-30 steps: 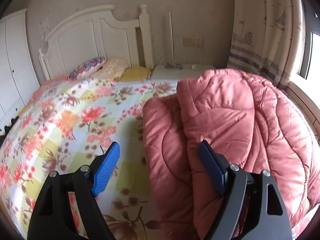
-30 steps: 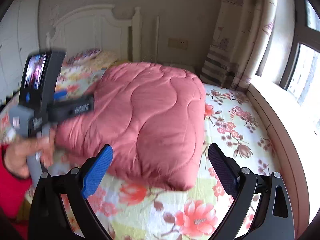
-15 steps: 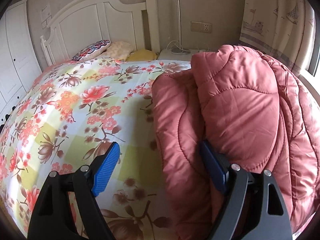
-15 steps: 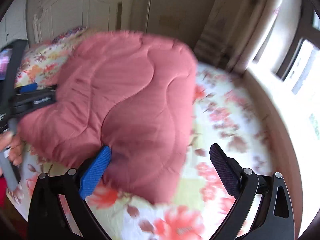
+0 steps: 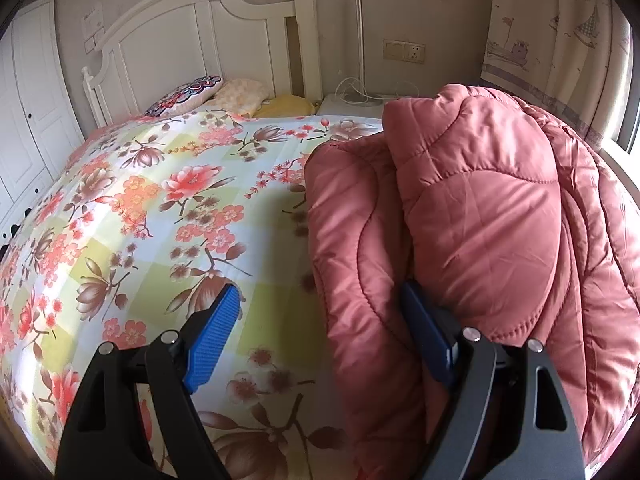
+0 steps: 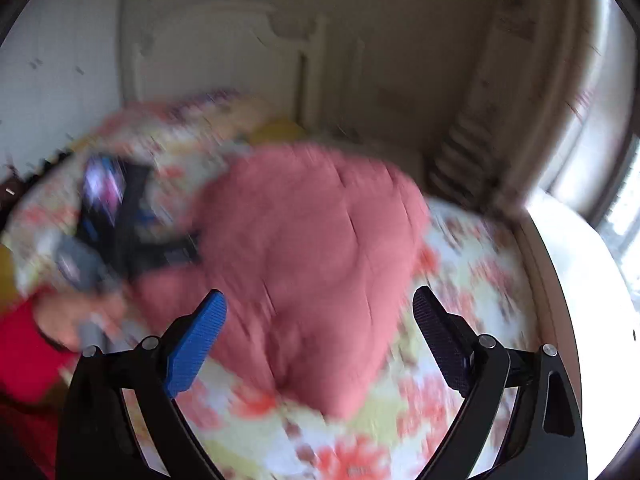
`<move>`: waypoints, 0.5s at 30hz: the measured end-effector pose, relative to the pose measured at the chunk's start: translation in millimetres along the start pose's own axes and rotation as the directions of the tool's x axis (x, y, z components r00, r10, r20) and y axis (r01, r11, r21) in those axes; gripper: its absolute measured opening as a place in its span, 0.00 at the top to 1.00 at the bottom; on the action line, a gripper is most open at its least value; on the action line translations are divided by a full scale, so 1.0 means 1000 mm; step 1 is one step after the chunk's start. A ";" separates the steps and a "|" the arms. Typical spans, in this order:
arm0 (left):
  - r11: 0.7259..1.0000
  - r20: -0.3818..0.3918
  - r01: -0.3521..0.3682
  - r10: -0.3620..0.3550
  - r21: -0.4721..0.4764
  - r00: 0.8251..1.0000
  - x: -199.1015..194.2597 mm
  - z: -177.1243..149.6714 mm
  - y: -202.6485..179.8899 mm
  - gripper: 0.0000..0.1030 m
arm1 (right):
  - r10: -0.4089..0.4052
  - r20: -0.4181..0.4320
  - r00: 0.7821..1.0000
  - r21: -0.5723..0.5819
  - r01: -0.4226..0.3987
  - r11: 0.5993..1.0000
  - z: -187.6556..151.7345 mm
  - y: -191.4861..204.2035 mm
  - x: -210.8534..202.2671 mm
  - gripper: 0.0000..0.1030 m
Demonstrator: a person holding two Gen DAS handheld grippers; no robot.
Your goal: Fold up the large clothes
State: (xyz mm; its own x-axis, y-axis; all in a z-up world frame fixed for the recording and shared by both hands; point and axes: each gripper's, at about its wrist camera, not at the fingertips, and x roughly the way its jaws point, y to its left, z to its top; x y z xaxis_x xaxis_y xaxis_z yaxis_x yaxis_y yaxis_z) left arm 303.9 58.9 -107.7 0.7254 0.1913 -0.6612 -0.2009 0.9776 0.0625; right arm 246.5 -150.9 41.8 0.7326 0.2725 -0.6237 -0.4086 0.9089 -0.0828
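Observation:
A pink quilted padded garment (image 5: 472, 232) lies folded in a thick bundle on the right half of the floral bed (image 5: 152, 200). My left gripper (image 5: 320, 332) is open; its right finger is pushed into a fold at the bundle's left edge, its left finger hangs over the sheet. In the blurred right wrist view the same garment (image 6: 312, 248) lies ahead. My right gripper (image 6: 320, 328) is open and empty just above the garment's near edge. The left gripper tool and the hand holding it (image 6: 112, 240) show at the garment's left side.
A white headboard (image 5: 200, 40) and pillows (image 5: 188, 92) stand at the bed's far end. A nightstand with a lamp pole (image 5: 360, 96) sits behind the garment. A curtain (image 5: 560, 40) and window ledge (image 6: 580, 280) run along the right. White wardrobe doors (image 5: 28, 100) are at left.
My left gripper has moved forward, its right finger now in a fold of the garment's edge. My right gripper swung in over the garment's near edge and is still moving fast, blurring its view.

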 end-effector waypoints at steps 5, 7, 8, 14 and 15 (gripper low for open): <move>0.999 -0.006 0.023 -0.023 -0.037 1.000 0.002 -0.003 0.005 0.20 | 0.136 -0.172 0.976 -0.014 -0.140 0.990 0.090 -0.003 0.097 0.16; 0.999 0.000 0.018 -0.018 -0.037 1.000 0.002 -0.004 0.004 0.20 | 0.179 -0.258 0.949 0.023 -0.179 0.984 0.109 0.004 0.158 0.28; 0.999 0.001 0.019 -0.019 -0.038 1.000 0.002 -0.004 0.005 0.20 | 0.182 -0.284 0.942 0.032 -0.180 0.983 0.113 0.007 0.177 0.28; 0.996 -0.028 0.024 -0.026 -0.083 0.999 0.012 -0.005 0.016 0.20 | 0.121 -0.457 0.881 -0.030 -0.151 0.988 0.092 0.044 0.273 0.17; 0.996 -0.032 0.034 -0.037 -0.085 0.999 0.013 -0.005 0.017 0.20 | 0.120 -0.465 0.877 -0.031 -0.152 0.988 0.094 0.043 0.274 0.17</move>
State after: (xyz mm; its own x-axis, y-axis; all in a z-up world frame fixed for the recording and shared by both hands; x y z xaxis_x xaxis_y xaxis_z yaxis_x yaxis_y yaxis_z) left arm 306.7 77.3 -118.7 0.7110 0.1519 -0.6866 -0.2313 0.9726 -0.0243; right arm 480.9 -7.3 -60.2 0.3405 0.2017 -0.9184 -0.5317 0.8468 -0.0111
